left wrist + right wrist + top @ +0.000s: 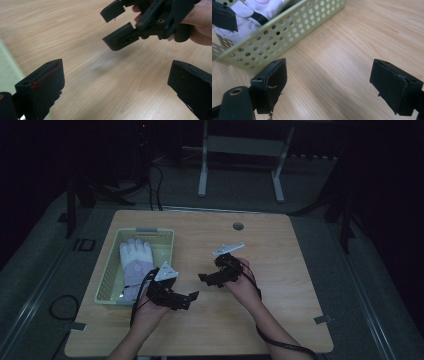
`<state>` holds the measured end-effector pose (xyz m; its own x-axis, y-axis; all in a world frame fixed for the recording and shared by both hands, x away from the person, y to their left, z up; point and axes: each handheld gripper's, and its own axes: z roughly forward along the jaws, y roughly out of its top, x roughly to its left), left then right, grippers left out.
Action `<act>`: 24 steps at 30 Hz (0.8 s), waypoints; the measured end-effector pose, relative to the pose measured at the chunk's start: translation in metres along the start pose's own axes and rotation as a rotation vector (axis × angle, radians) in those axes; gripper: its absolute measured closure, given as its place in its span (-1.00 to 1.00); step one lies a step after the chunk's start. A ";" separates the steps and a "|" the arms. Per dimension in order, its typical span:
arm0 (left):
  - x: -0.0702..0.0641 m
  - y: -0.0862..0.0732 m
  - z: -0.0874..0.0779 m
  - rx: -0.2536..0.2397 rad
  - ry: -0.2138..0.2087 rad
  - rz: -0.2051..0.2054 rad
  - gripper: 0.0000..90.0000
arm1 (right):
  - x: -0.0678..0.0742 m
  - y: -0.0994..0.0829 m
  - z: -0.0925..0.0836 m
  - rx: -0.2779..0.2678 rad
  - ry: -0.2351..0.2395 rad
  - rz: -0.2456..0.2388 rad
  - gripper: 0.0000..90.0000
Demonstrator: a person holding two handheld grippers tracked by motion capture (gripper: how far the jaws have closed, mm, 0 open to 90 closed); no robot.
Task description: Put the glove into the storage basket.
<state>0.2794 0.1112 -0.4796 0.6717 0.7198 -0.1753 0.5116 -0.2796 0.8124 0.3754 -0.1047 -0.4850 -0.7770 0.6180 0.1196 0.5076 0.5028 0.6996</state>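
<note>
A pale green perforated basket stands on the left of the wooden table, and a white glove lies inside it. My left gripper hovers just right of the basket's near corner, open and empty. My right gripper is a little farther right, also open and empty, with its jaws pointing left toward the basket. In the left gripper view my own jaws stand wide apart over bare wood, with the right gripper ahead. The right gripper view has its jaws spread, facing the basket wall and the glove.
A round cable hole sits near the table's far edge. Beyond the table stands a white metal frame on the dark floor. A cable loop lies on the floor at the left. Cables trail from both grippers along the forearms.
</note>
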 end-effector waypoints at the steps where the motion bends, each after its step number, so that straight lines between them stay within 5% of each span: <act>1: -0.002 0.001 0.002 0.006 -0.003 0.008 -0.97 | -0.001 -0.002 -0.001 0.000 0.001 0.003 -0.69; 6: -0.012 -0.001 0.013 -0.045 -0.075 0.013 -0.97 | -0.009 -0.016 -0.009 -0.003 -0.005 0.010 -0.68; 10: -0.022 -0.004 0.025 -0.036 -0.075 0.052 -0.97 | -0.014 -0.027 -0.013 -0.011 0.003 0.010 -0.68; 24: -0.038 -0.013 0.059 -0.005 -0.105 0.078 -0.97 | -0.039 -0.070 -0.028 -0.029 -0.012 0.037 -0.69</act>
<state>0.2781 0.0500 -0.5161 0.7618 0.6256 -0.1680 0.4528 -0.3288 0.8288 0.3595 -0.1811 -0.5187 -0.7529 0.6437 0.1375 0.5252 0.4616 0.7149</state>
